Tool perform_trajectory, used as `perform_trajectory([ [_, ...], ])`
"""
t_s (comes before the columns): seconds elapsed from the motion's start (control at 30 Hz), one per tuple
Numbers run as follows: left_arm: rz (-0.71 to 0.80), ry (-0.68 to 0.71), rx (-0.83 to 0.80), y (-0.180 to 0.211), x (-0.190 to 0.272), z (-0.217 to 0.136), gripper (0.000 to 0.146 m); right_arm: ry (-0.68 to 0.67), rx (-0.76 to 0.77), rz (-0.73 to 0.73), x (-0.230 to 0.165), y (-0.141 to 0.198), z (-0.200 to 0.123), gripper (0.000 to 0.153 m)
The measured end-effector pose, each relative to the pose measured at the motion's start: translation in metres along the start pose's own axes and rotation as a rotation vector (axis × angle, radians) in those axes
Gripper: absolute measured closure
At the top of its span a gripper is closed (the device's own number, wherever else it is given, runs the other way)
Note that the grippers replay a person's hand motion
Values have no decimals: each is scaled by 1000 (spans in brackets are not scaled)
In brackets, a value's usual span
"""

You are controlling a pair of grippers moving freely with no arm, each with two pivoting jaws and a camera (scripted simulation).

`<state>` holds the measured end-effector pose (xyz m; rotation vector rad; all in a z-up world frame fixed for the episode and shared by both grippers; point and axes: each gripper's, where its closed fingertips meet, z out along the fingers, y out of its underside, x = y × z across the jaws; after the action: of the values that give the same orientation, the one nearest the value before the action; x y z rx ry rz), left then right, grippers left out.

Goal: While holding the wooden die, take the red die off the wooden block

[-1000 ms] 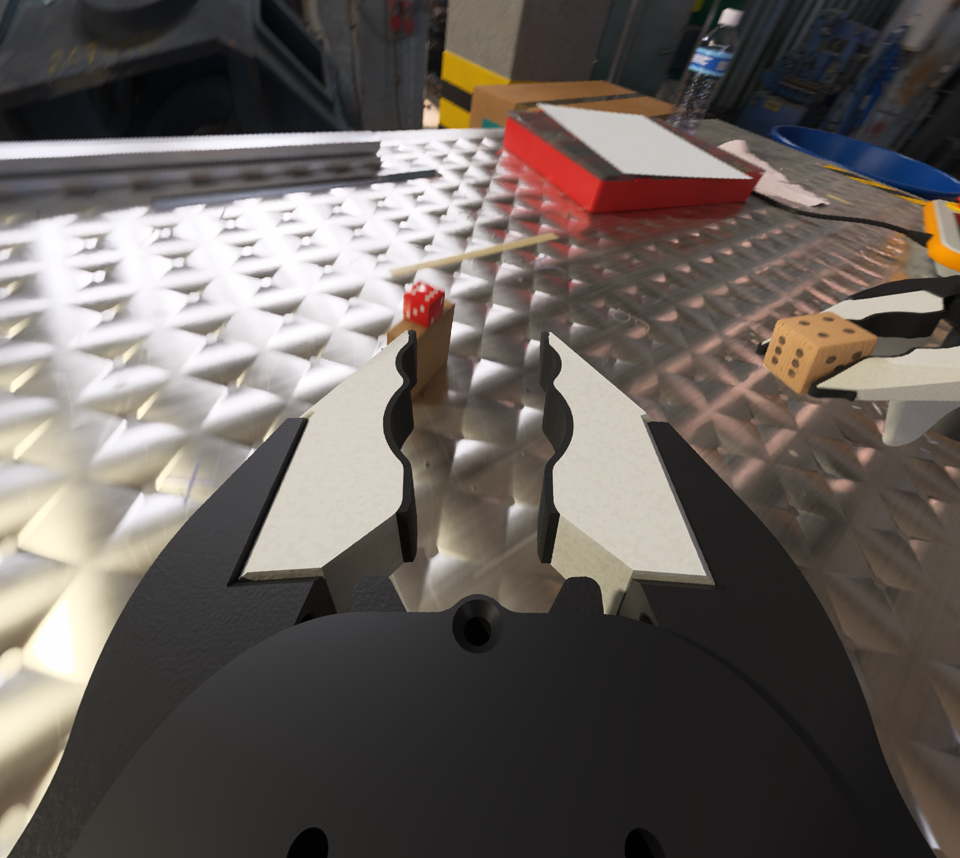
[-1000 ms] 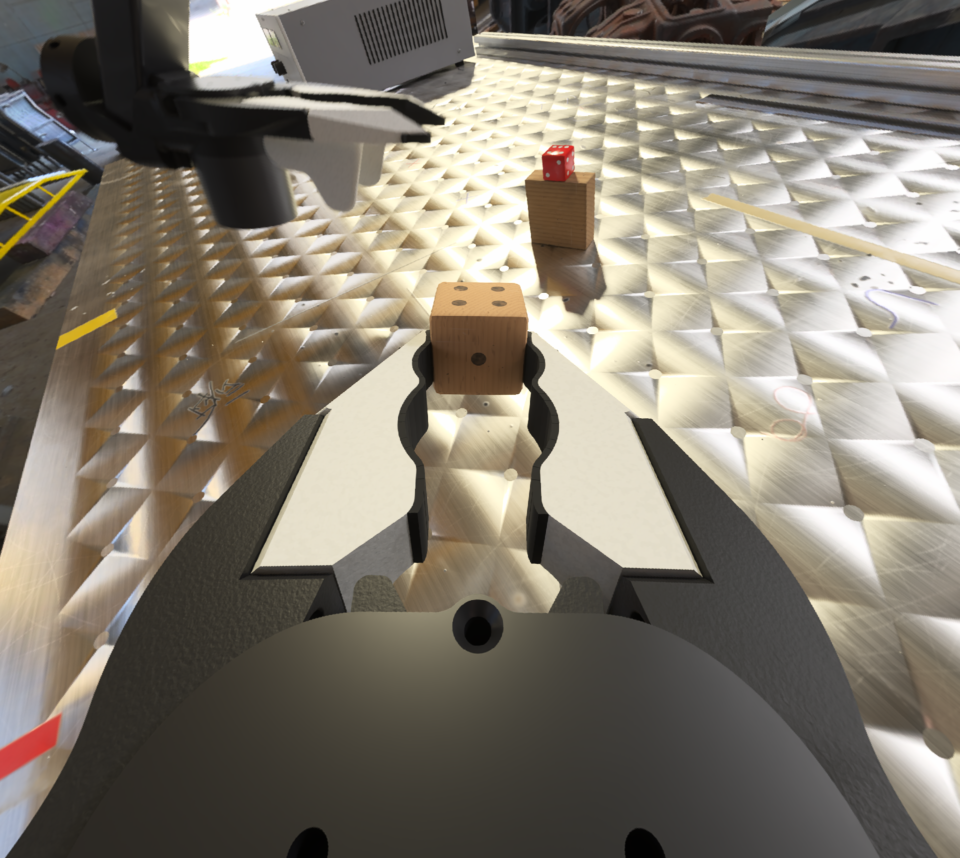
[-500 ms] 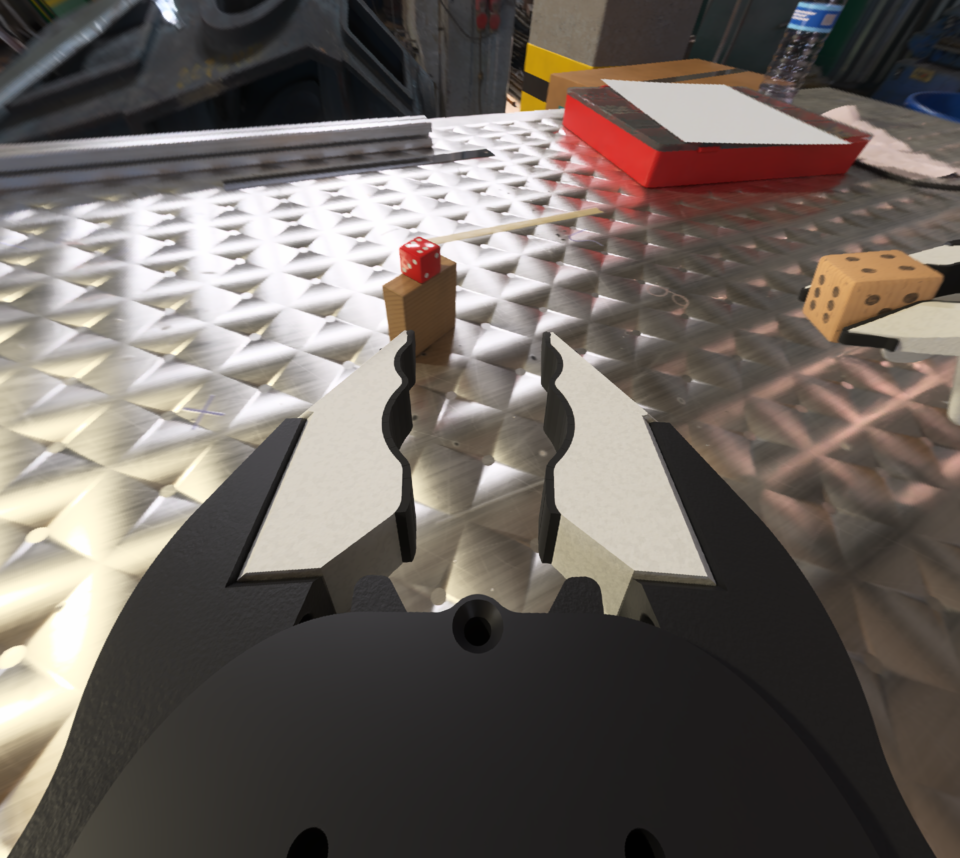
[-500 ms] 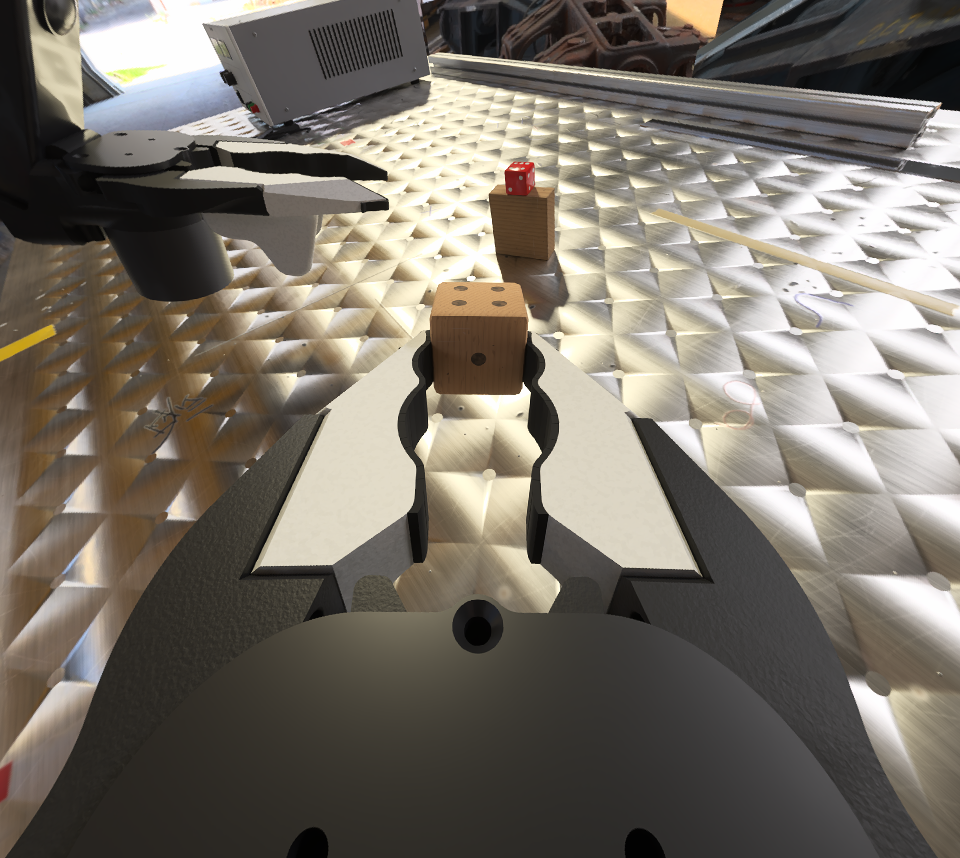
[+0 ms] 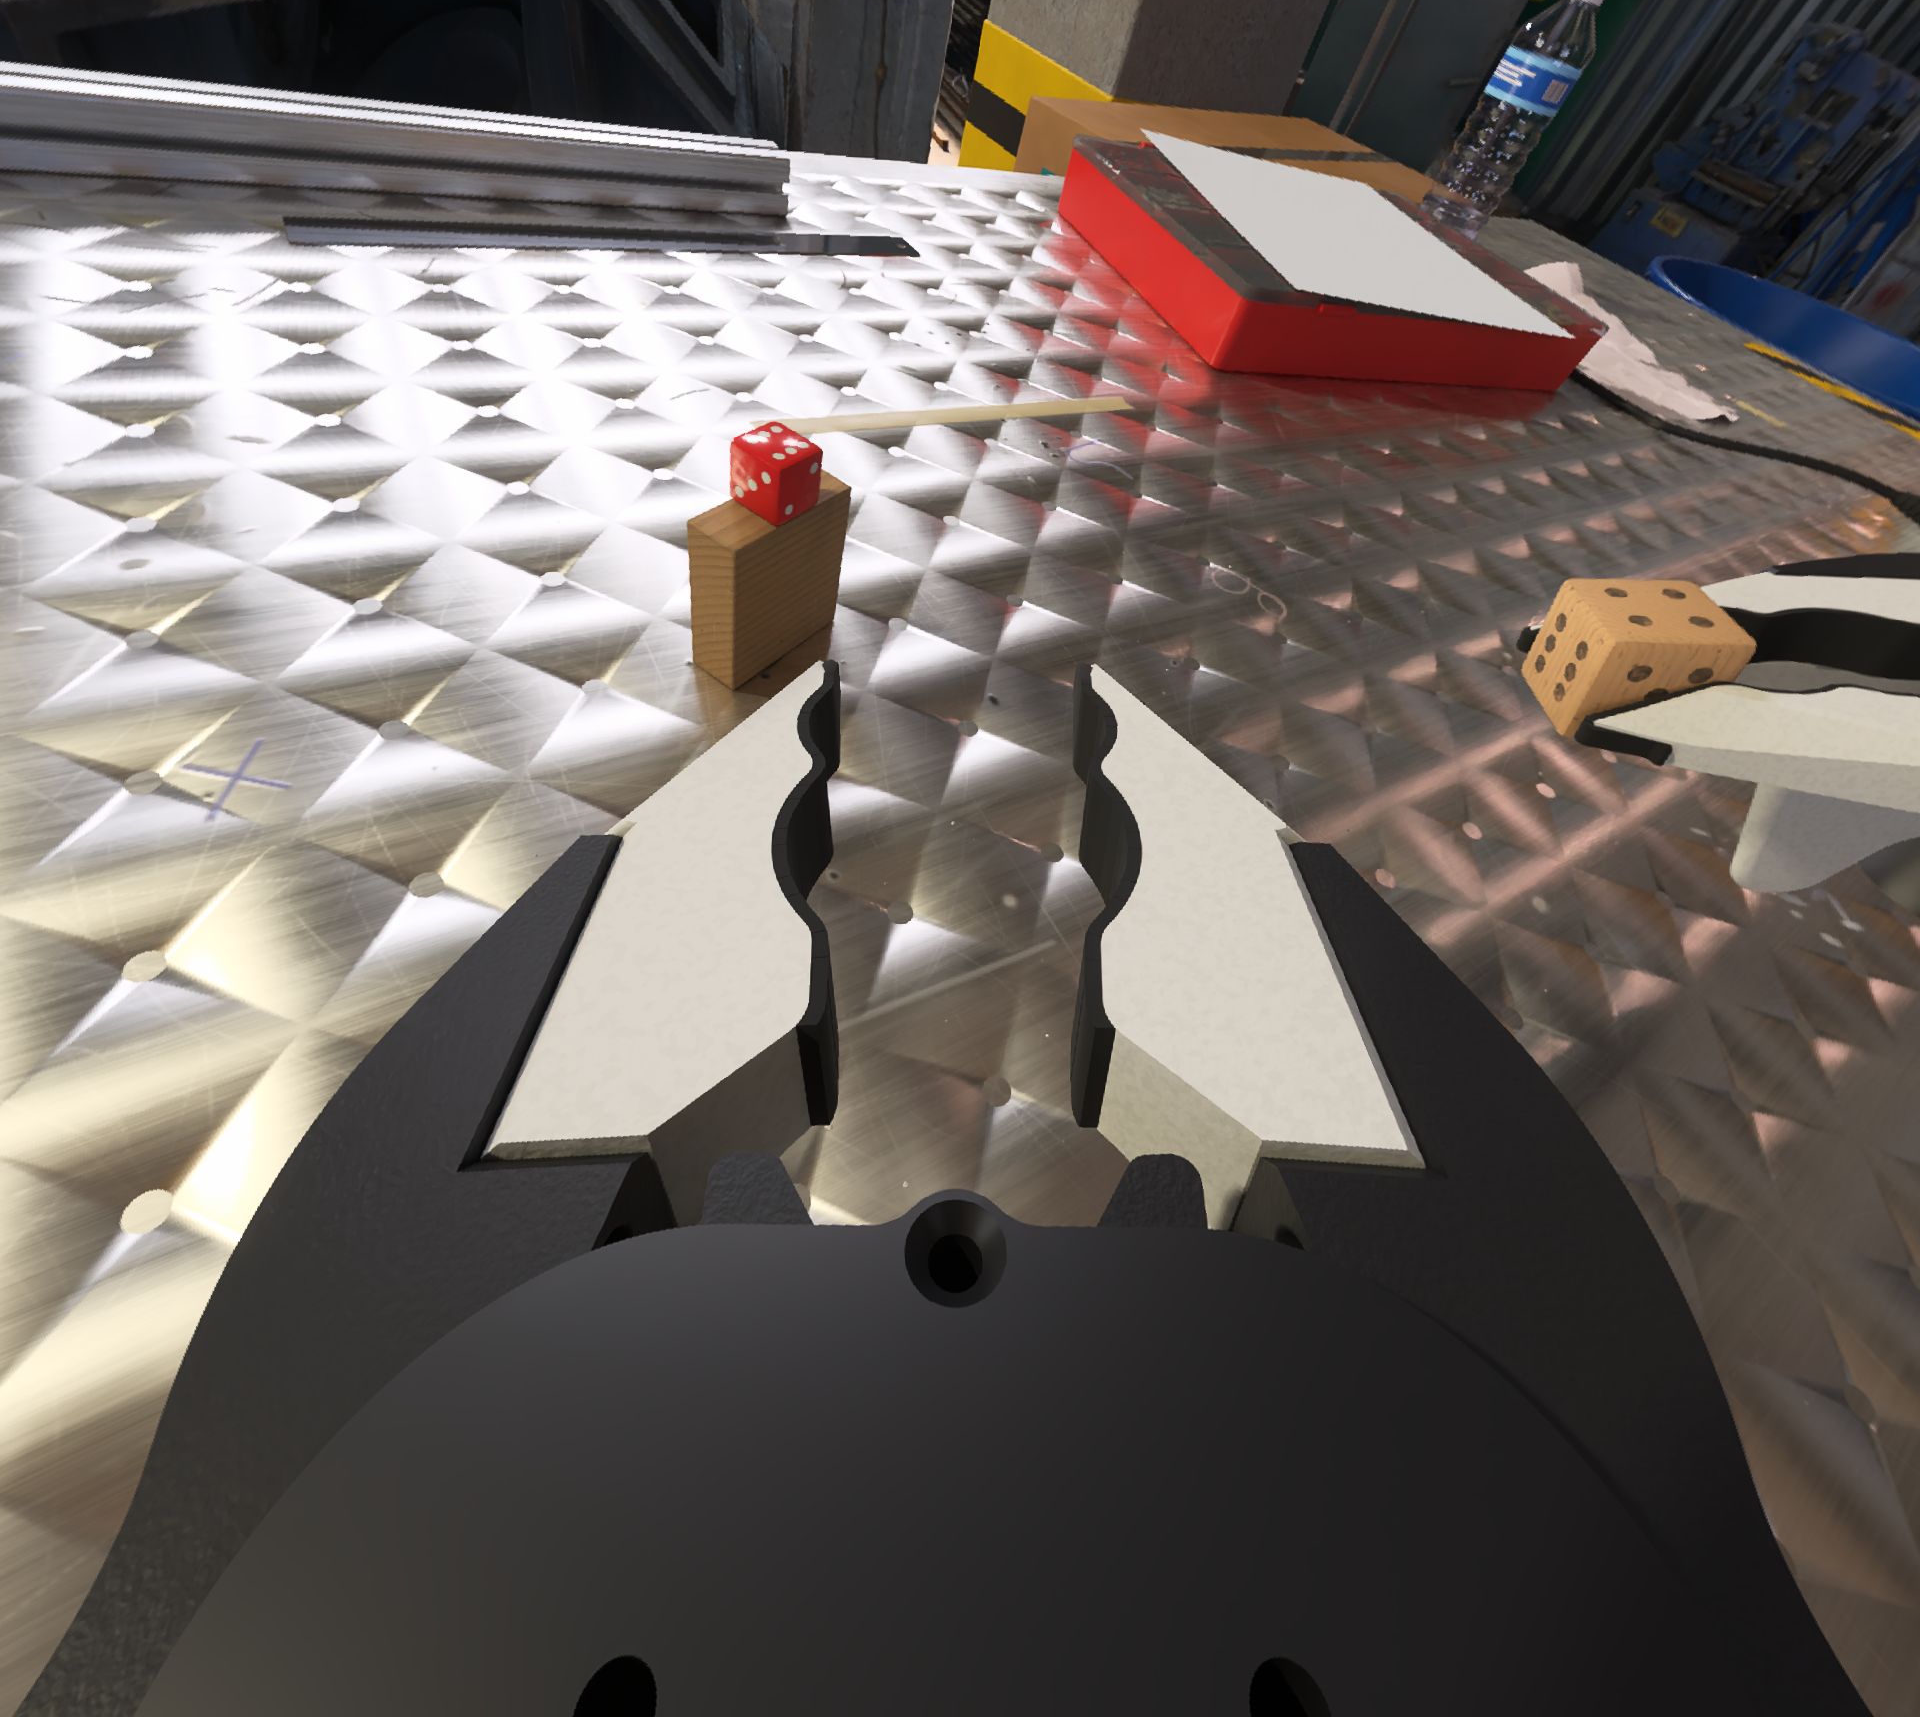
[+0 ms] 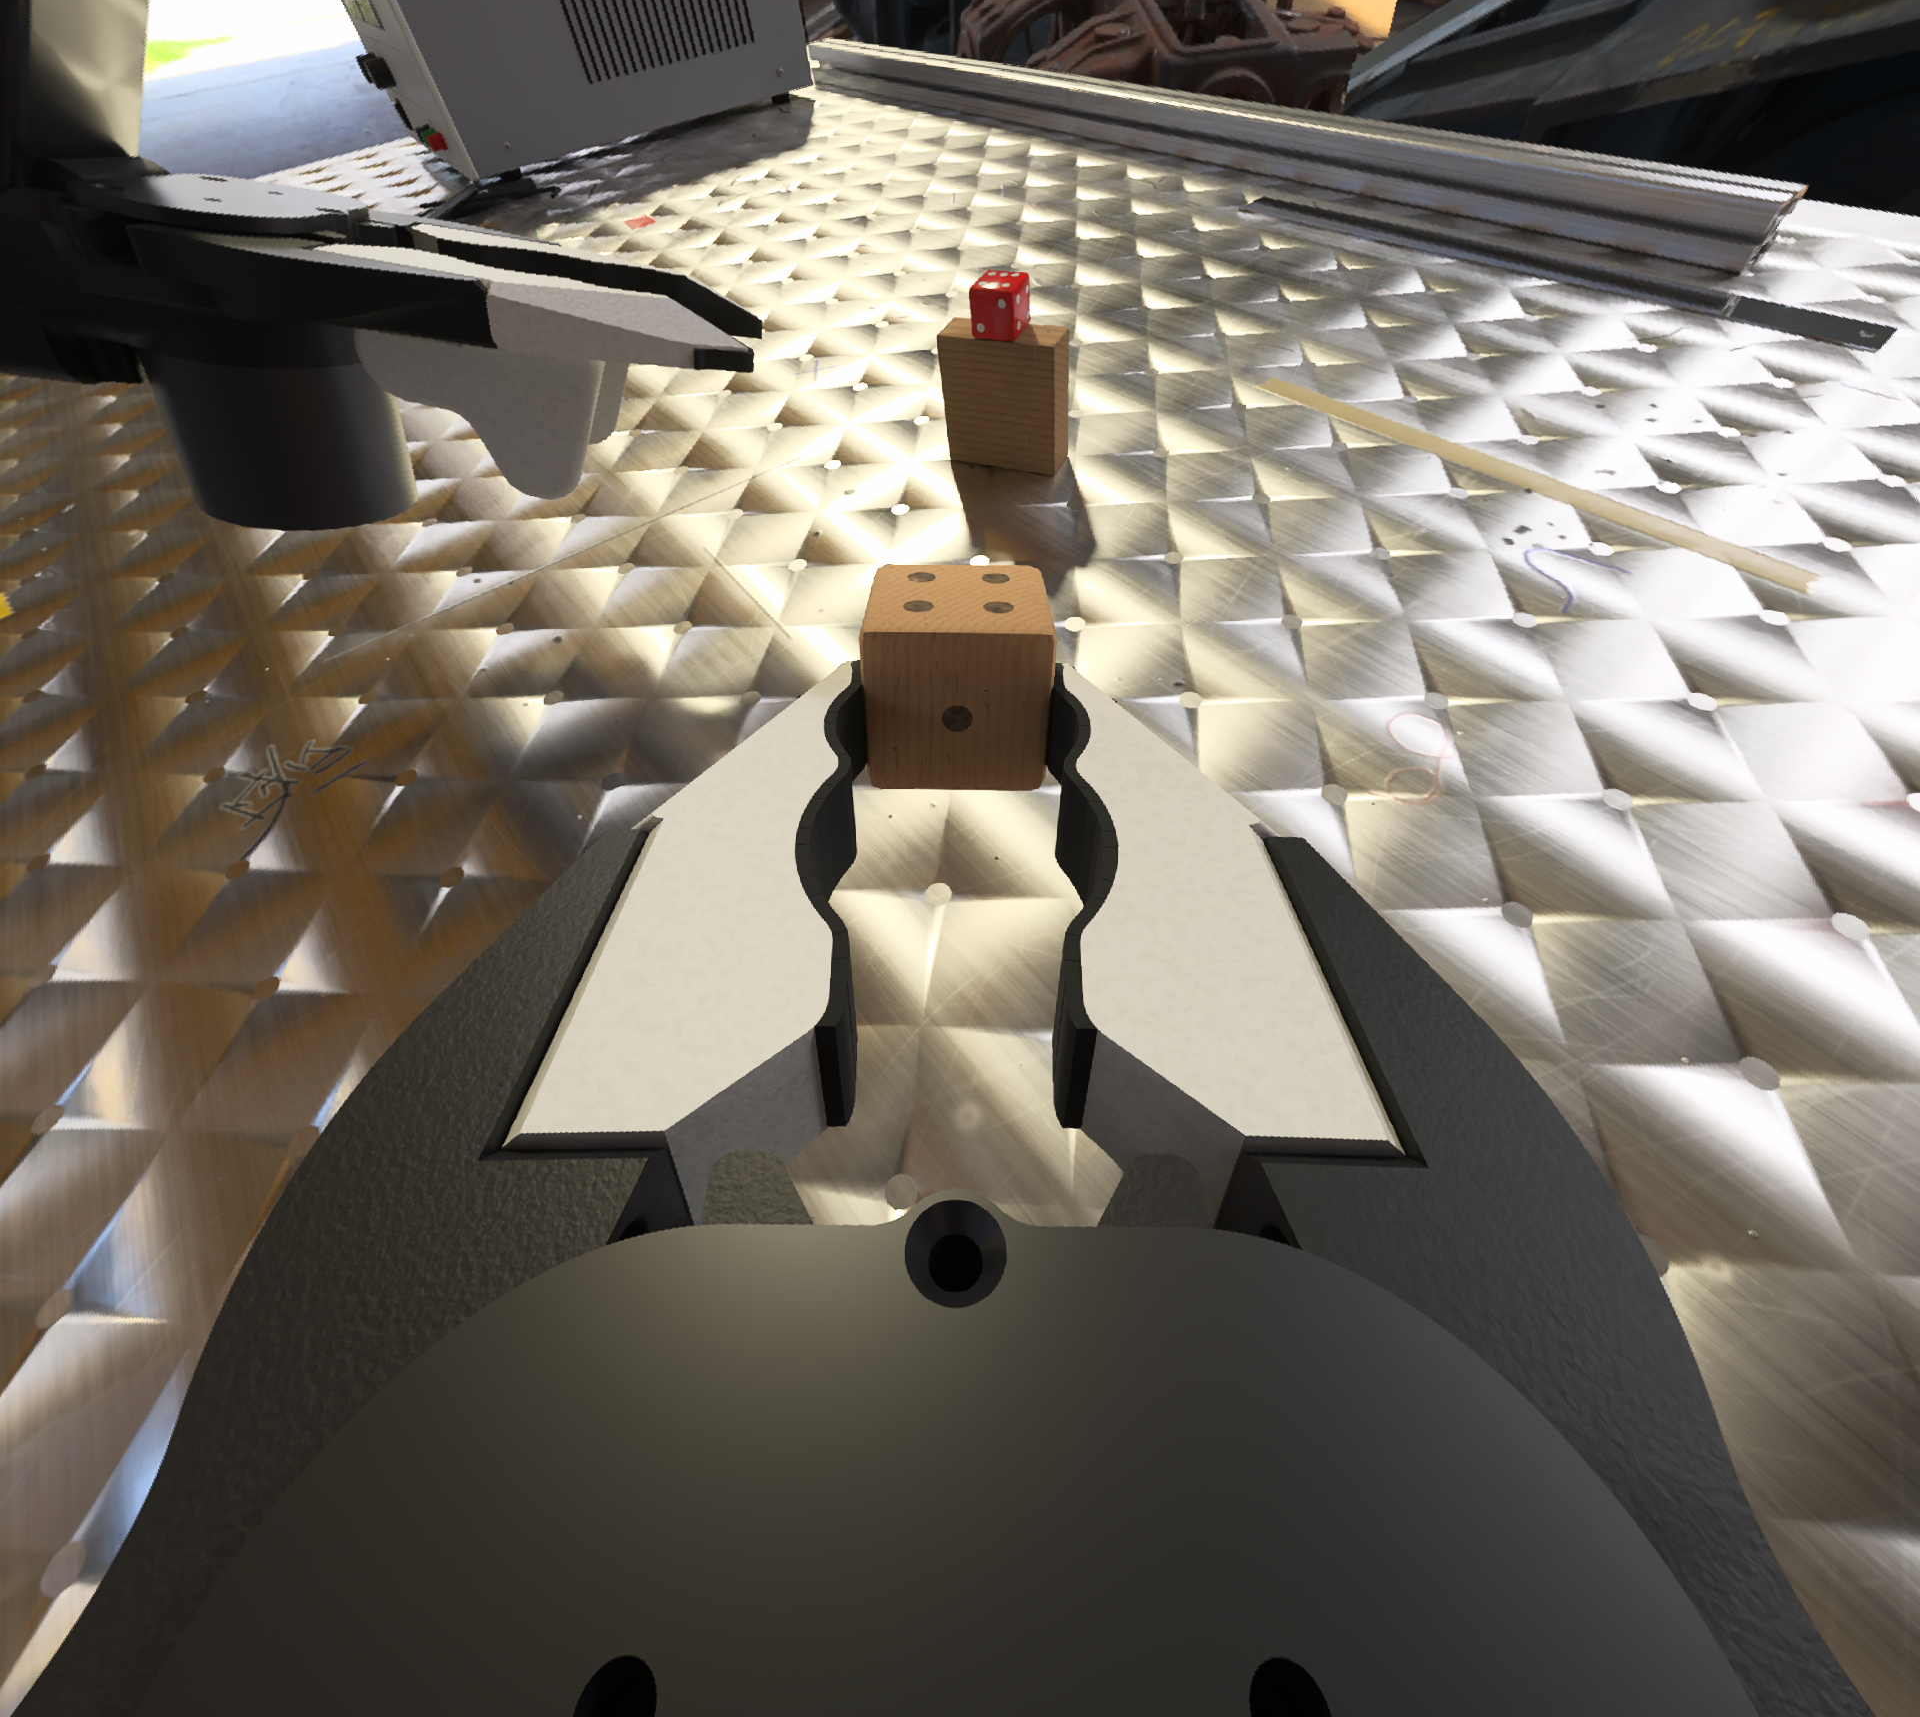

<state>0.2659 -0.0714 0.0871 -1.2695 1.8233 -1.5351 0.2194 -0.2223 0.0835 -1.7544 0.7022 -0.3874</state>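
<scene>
So the red die [image 5: 775, 472] is sitting on top of the wooden block [image 5: 764, 592], which stands upright on the shiny patterned metal bench [image 5: 312, 524]. In the left wrist view the die is perched toward the far end of the block's top, and a couple of its faces are turned away so you can't see them. In the right wrist view the same red die [image 6: 1000, 305] and block [image 6: 1004, 398] are straight ahead, farther off.

The left gripper [image 5: 954, 711] has its two fingers spread apart with nothing between them, just bare bench showing through the gap. Its tips are near the foot of the block, a bit to the right of it, not touching. From the right wrist view that left gripper [image 6: 727, 337] comes in from the left, level, off the bench and apart from the block; its body is cut off by the frame edge.

The right gripper [image 6: 956, 701] is clamped on the wooden die [image 6: 956, 680], pinched between its fingertips, held above the bench. In the left wrist view the wooden die [image 5: 1631, 670] is at the far right, and the gripper holding it is mostly cut off.

Farther back: a thin wooden stick [image 5: 956, 417], a red box [image 5: 1351, 317] with a white sheet on top, a water bottle [image 5: 1507, 109], metal rails [image 5: 416, 150], and a grey vented case [image 6: 582, 26].
</scene>
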Motion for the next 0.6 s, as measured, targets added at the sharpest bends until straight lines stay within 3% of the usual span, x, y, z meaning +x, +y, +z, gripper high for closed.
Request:
perform_trajectory([
  [0.3,138,-30,38,-4,17,2,101,9,3,6,5,0,-3,118],
  [0.6,120,4,9,1,21,3,101,11,-6,-4,5,1,-2,118],
])
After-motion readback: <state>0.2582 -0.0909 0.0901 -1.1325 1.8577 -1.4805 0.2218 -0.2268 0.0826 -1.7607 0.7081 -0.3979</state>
